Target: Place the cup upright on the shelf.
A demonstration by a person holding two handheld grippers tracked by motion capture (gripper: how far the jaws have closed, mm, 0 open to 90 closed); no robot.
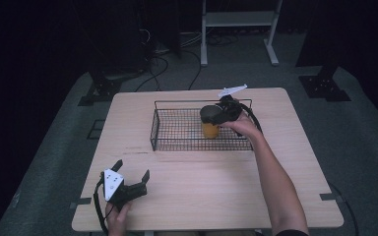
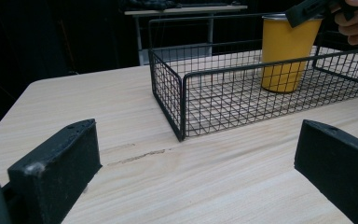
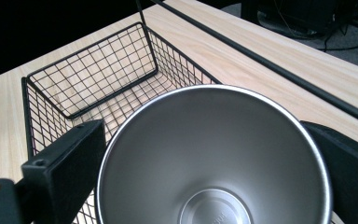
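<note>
A yellow metal cup (image 1: 209, 129) with a silver inside stands upright on the floor of a black wire basket (image 1: 153, 130), toward its right end. My right gripper (image 1: 217, 114) reaches in from the right, one jaw on each side of the cup just under the rim, shut on it. In the right gripper view the cup (image 3: 214, 158) sits between both jaws, with the basket (image 3: 51, 116) stretching beyond. My left gripper (image 1: 132, 168) rests open near the table's front left corner. In the left gripper view the jaws stand wide apart, facing the basket (image 2: 168, 88) and the cup (image 2: 284, 56).
The light wood table (image 1: 202, 182) has bare room in front of the basket and at both sides. Past its far edge, a white shelf frame (image 1: 238, 19), cables and black stand bases (image 1: 325, 86) are on the grey floor.
</note>
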